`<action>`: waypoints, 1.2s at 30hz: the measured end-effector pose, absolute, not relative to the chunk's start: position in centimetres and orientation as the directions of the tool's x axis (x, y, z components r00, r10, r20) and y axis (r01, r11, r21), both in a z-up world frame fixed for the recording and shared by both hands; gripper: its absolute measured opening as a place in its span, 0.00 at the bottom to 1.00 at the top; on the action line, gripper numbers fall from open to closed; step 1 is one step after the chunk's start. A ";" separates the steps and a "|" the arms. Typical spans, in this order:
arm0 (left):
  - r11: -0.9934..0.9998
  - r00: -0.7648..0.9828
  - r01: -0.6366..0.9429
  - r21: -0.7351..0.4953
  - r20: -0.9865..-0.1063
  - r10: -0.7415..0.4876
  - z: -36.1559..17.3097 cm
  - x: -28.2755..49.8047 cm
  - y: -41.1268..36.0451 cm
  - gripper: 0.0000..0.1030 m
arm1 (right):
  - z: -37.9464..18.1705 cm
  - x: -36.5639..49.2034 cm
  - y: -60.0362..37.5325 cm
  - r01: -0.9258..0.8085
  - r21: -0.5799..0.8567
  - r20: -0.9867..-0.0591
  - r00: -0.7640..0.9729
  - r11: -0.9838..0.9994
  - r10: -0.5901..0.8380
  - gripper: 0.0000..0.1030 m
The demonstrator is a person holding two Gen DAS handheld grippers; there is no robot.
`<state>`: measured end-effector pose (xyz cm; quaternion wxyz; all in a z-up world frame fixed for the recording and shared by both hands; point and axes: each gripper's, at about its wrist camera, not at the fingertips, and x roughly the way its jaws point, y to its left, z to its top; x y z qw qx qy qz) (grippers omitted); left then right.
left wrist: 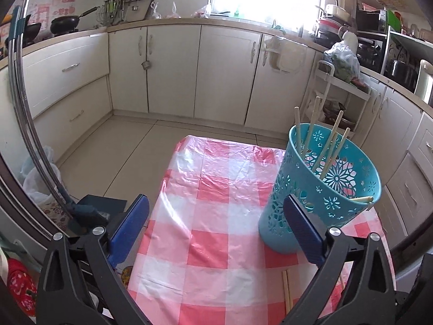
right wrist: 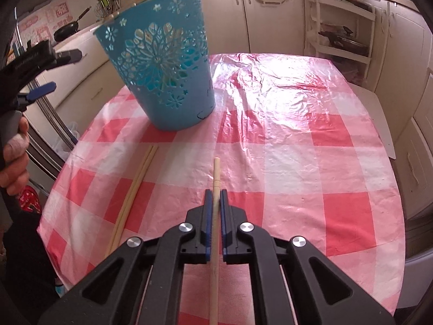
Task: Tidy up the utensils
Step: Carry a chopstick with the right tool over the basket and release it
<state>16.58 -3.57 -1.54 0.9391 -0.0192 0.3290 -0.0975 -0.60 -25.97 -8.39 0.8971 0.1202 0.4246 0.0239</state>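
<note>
Several chopsticks stand in the blue basket (left wrist: 322,189); right gripper (right wrist: 215,199) clamps one chopstick (right wrist: 215,178), left gripper (left wrist: 216,224) is wide open and empty, and two loose chopsticks (right wrist: 135,187) remain on the worktop (right wrist: 297,162).

Tablecloth (right wrist: 284,149): glossy plastic, red, pink and white check. Basket (left wrist: 324,189): turquoise, cut-out flower and star pattern, big rosette at 12 o'clock on its inner wall. Chopsticks (left wrist: 331,146) in it: pale wood. Right gripper (right wrist: 216,197): black frame, blue pads, on pale chopstick (right wrist: 215,178). Cabinets (left wrist: 173,67): cream.
</note>
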 end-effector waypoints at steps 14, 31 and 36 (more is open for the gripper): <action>0.978 0.743 0.194 -0.073 -0.640 -0.195 -2.3 16.7 -5.1 0.93 | -3.0 -1.3 -26.8 -0.010 0.399 -0.603 0.750 0.917 0.271 0.06; 0.982 0.722 0.146 -0.117 -0.666 -0.186 -2.8 17.5 -3.7 0.93 | 10.7 0.8 -25.6 -0.201 0.361 -0.371 0.865 0.911 0.338 0.05; 0.982 0.717 0.133 -0.132 -0.671 -0.187 -2.9 17.7 -3.3 0.93 | 13.1 1.7 -26.0 -0.209 0.342 -0.362 0.871 0.916 0.333 0.05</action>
